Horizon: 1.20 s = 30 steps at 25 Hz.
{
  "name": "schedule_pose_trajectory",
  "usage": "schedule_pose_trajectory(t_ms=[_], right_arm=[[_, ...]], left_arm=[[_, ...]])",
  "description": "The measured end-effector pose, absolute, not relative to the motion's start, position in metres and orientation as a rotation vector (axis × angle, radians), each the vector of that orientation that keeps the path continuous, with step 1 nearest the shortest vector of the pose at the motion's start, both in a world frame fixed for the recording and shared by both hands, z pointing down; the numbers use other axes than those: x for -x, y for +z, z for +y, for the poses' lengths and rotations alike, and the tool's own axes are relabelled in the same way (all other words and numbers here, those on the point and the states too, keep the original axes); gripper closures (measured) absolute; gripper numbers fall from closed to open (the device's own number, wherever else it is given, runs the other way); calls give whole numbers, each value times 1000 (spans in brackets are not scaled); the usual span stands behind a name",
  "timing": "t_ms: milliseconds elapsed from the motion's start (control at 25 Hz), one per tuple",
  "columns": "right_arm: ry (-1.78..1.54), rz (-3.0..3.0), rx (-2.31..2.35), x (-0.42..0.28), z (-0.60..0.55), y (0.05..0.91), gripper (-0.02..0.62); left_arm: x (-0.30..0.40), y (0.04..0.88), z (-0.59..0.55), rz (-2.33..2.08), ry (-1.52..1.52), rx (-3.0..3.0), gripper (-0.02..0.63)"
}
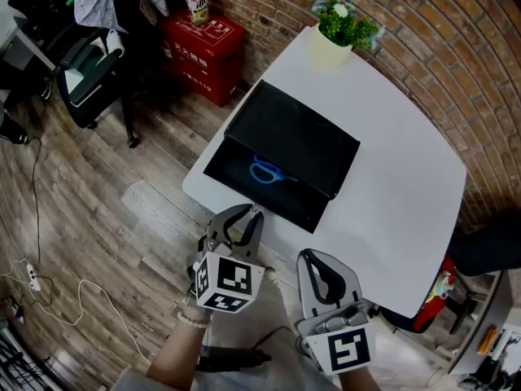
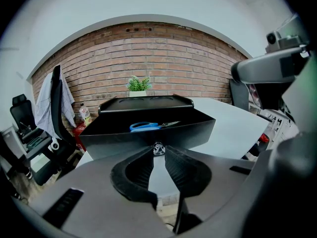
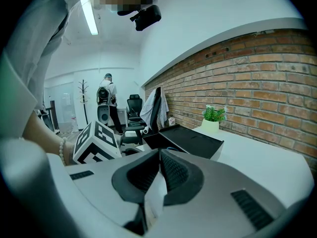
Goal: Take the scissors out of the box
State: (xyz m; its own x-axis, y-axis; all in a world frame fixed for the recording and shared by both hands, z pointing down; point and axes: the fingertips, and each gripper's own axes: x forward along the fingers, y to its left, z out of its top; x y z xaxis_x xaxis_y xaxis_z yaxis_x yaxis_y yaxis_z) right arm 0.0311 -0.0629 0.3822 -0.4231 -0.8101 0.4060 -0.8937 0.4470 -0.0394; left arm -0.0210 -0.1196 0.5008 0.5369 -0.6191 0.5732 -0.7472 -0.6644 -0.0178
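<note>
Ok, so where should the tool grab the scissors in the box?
Probably by the blue handles, coming down from above: the scissors lie flat on the bottom of the open box, whose walls block the sides. The left tool is nearer.

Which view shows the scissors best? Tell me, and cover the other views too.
Head view: it looks down into the open box and shows the scissors whole, blue handles included. The left gripper view shows them side-on, partly behind the box's front wall. In the right gripper view I cannot make them out.
</note>
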Motion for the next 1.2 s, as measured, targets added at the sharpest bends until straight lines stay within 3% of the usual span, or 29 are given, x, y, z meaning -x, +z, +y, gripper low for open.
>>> schedule_pose_trajectory(t_ms=[1200], right_arm=[[257, -2352, -1343, -22, -114, 385, 552]], left_arm=[[24, 502, -119, -1128, 804, -2551, 522]])
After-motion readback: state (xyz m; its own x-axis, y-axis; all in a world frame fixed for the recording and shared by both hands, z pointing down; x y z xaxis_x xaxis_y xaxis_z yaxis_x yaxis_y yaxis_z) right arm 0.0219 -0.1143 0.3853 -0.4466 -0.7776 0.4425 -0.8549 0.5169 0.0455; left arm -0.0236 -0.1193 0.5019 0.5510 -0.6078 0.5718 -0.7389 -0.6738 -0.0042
